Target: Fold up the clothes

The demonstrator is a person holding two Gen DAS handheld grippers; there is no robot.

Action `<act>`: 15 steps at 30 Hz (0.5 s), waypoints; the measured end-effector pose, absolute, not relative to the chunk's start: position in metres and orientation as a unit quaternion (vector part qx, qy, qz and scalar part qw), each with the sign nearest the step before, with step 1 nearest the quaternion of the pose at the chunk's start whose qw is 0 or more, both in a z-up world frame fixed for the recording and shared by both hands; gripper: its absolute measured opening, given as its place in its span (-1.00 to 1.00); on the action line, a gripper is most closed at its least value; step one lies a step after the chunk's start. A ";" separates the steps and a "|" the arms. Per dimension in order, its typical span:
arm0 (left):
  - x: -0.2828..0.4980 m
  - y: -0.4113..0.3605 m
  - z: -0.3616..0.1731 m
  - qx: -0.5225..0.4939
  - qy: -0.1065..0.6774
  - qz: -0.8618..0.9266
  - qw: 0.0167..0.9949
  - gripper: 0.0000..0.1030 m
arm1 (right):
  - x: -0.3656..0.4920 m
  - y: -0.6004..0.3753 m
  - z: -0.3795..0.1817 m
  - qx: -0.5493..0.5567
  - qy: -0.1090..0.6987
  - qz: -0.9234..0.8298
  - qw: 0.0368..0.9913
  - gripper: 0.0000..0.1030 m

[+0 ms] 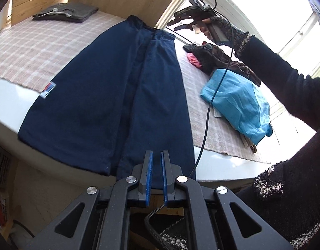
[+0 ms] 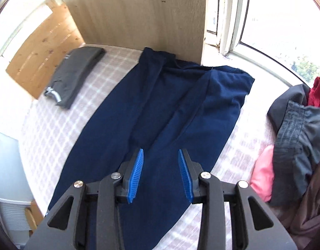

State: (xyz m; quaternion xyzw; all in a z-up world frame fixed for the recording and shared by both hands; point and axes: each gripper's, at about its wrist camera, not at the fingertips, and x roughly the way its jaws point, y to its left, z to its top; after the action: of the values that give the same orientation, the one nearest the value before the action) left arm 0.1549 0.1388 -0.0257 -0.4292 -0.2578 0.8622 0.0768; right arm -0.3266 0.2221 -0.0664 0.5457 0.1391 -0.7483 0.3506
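Navy trousers (image 1: 110, 95) (image 2: 170, 108) lie flat and lengthwise on the checked cloth (image 1: 30, 52), the two legs side by side and their hems hanging over the near table edge. My left gripper (image 1: 157, 156) hovers at those hems, its blue pads nearly together with a thin gap and no cloth between them. A hand holds my right gripper (image 1: 173, 25) in the air above the far end. In its own view the right gripper (image 2: 161, 154) stands open over the trouser legs and holds nothing.
A folded grey garment (image 1: 66, 12) (image 2: 76, 77) sits at the far left. On the right is a pile of unfolded clothes: light blue (image 1: 237, 102), pink (image 2: 263, 175), dark grey (image 2: 295, 137). A wooden panel (image 2: 135, 12) and a window back the table. A black cable (image 1: 210, 108) hangs down.
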 end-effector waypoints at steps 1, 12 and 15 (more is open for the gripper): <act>0.149 0.143 -0.023 -0.428 -0.250 0.864 0.087 -0.88 | -0.317 0.232 -0.065 0.546 0.131 -0.745 0.360 -0.33; 0.113 0.134 -0.036 -0.466 -0.216 0.855 0.070 -0.88 | -0.323 0.250 -0.137 0.550 0.151 -0.737 0.362 -0.33; 0.114 0.136 -0.039 -0.467 -0.221 0.854 0.066 -0.88 | -0.330 0.237 -0.162 0.550 0.190 -0.729 0.360 -0.33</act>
State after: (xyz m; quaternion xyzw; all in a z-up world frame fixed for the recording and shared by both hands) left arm 0.1143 0.1364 -0.0392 -0.4665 -0.2205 0.8540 0.0659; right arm -0.3297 0.2372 -0.1623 0.5500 0.1899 -0.7294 0.3596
